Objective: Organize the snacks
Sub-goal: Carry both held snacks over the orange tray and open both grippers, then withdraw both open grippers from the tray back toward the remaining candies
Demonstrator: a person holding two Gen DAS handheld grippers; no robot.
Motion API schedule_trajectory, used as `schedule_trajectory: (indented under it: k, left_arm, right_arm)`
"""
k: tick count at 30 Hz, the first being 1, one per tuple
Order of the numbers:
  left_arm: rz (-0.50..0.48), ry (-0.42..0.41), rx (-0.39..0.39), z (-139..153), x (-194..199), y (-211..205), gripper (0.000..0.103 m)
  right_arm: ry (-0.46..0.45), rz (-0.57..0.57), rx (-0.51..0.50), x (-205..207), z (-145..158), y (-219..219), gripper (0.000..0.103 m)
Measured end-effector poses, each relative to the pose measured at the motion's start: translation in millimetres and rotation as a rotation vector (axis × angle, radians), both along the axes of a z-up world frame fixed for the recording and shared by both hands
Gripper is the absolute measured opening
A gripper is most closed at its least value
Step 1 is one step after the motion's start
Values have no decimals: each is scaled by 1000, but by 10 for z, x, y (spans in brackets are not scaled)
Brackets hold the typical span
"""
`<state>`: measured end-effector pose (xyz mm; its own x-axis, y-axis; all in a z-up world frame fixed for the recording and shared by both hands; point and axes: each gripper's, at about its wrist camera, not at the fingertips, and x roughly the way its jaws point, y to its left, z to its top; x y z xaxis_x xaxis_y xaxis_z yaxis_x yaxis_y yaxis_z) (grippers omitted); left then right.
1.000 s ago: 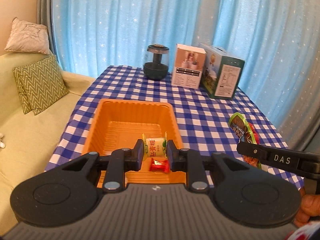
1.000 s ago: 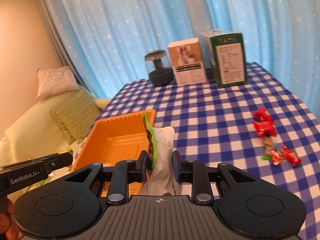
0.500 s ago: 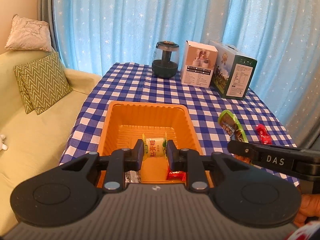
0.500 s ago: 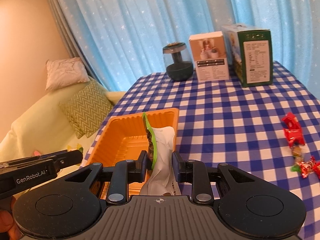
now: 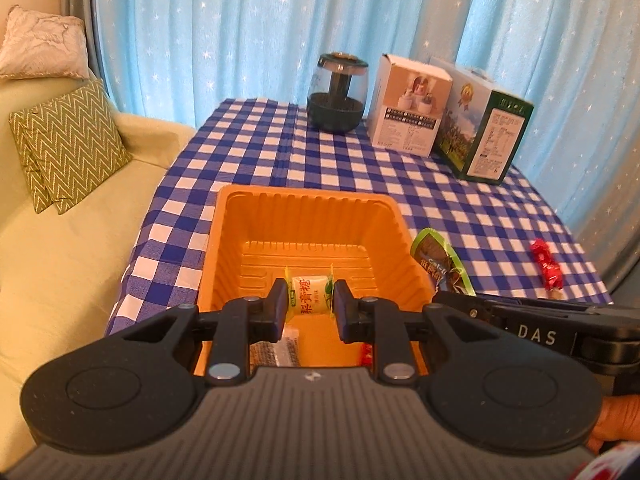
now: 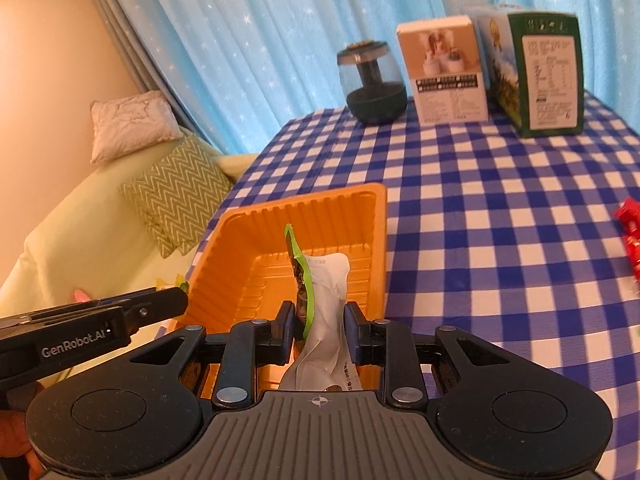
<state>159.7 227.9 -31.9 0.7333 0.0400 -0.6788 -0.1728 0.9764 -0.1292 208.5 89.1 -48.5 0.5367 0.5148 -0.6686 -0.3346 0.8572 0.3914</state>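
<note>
An orange tray sits at the near left of the checked table. My left gripper is shut on a small pale-green wrapped candy, held over the tray's middle. My right gripper is shut on a green-edged white snack pouch, held upright above the tray's near right part; the same snack pouch shows beside the tray rim. A dark packet and a red candy lie in the tray's near end, mostly hidden by my left gripper.
Red wrapped candies lie loose at the table's right. At the far edge stand a dark round jar, a white box and a green box. A sofa with cushions borders the left.
Both grippers moved forward and lower over the tray, each keeping its snack. The tray now looks closer, and the candy sits deeper over its middle.
</note>
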Motion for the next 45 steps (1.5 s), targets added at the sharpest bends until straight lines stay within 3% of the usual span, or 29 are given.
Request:
schedule_trajectory:
  k: [14, 16, 35, 40, 41, 44, 45]
  left_arm:
    - [-61, 85, -28, -355, 258, 9, 24]
    - [-65, 92, -32, -371, 266, -7, 37]
    - [37, 44, -13, -187, -78, 184, 39]
    - [47, 44, -15, -183, -131, 211, 39]
    - [49, 43, -15, -180, -140, 213, 40]
    - [55, 38, -15, -166, -183, 203, 42]
    - [58, 36, -17, -158, -197, 195, 43]
  right_arm:
    - [46, -3, -2, 185, -222, 88, 27]
    - [48, -6, -4, 184, -230, 80, 27]
    - [48, 17, 14, 104, -166, 177, 27]
    - [57, 19, 90, 104, -170, 151, 27]
    - [57, 14, 94, 104, -169, 140, 29]
    - [51, -4, 105, 86, -139, 74, 56]
    - [47, -11, 106, 74, -121, 45, 57]
